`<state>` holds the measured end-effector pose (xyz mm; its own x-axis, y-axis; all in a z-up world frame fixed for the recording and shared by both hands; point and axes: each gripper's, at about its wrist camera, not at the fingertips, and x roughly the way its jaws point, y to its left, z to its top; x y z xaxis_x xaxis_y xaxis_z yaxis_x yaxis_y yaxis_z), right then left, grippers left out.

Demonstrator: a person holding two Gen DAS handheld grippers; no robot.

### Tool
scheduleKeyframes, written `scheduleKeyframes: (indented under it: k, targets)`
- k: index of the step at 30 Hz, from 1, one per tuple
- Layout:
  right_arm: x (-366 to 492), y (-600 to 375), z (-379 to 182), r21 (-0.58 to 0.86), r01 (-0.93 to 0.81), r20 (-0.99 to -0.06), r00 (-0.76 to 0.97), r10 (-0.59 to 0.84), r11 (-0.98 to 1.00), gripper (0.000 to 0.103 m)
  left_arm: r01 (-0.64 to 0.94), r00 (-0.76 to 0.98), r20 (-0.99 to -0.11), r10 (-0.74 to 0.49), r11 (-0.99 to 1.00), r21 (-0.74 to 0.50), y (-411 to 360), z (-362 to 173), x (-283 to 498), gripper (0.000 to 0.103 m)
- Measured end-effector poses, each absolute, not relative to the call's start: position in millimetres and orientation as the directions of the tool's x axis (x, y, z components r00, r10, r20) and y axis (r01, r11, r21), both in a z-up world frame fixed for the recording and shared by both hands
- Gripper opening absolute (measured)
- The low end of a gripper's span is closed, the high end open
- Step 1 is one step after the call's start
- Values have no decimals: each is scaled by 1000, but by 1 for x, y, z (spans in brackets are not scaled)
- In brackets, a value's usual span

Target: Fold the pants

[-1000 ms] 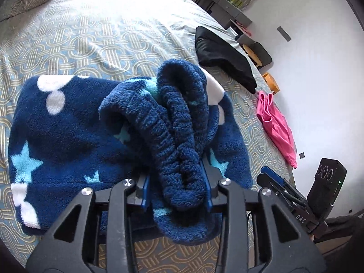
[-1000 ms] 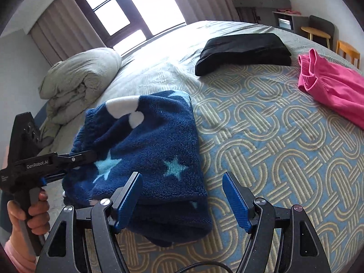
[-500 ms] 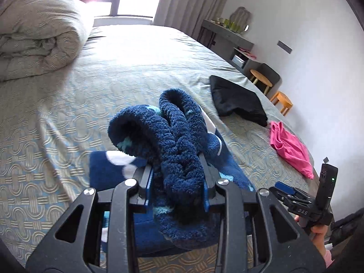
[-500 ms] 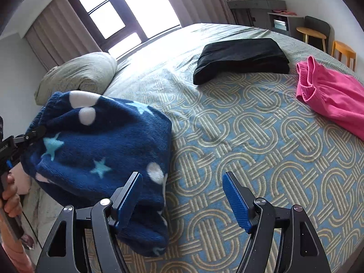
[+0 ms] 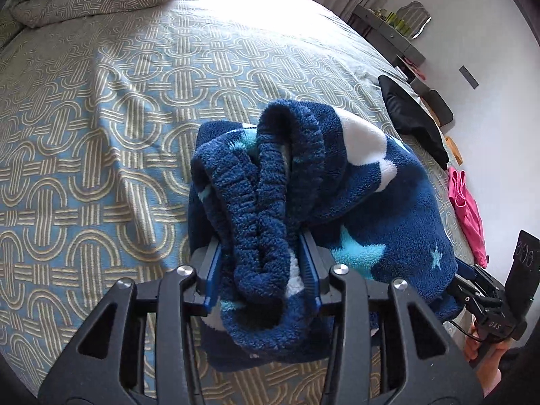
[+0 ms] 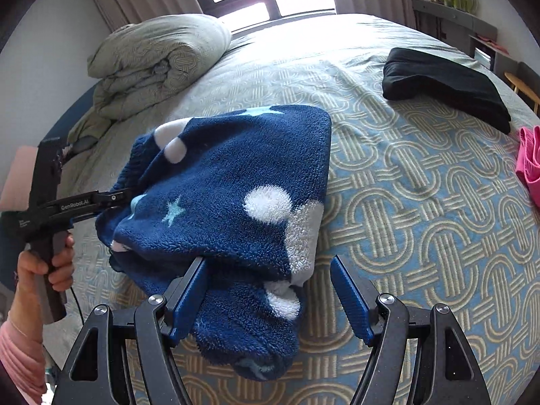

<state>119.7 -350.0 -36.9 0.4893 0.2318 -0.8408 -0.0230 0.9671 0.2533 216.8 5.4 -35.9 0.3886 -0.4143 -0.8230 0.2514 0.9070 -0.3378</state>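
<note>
Left tongs [image 5: 261,268] clamped on bunched elastic waistband of navy fleece pants with white dots and pale-blue stars [image 5: 371,209]; jaws just opened a little, fabric still pinched between them. Pants folded in bulky bundle, partly lifted over blue-and-beige patterned bed cover [image 5: 101,135]. Right tongs [image 6: 270,290] wide apart, pants edge draped over left finger, not gripped. Folded black garment [image 6: 445,84] well apart.
</note>
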Motion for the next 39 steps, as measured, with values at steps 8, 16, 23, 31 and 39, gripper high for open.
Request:
scheduleKeyframes:
  k: [8, 16, 23, 31, 39]
  targets:
    - [127, -354, -42, 289, 2, -848, 465, 255, 957, 81, 214, 411, -839, -357, 932, -292, 22, -54, 209, 66]
    - [102, -359, -77, 443, 34, -844, 355, 403, 896, 64, 156, 411, -825, -387, 922, -354, 28, -50, 203, 66]
    - [88, -353, -64, 421, -8, -824, 414, 386, 907, 37, 271, 520, -777, -355, 931, -244, -10, 16, 193, 65]
    - [79, -365, -70, 468, 27, -802, 434, 411, 883, 38, 446, 409, -753, -515, 833, -327, -97, 29, 211, 65]
    - [63, -356, -75, 454, 12, -799, 448, 401, 891, 39, 287, 360, -862, -357, 922, -261, -85, -47, 247, 62]
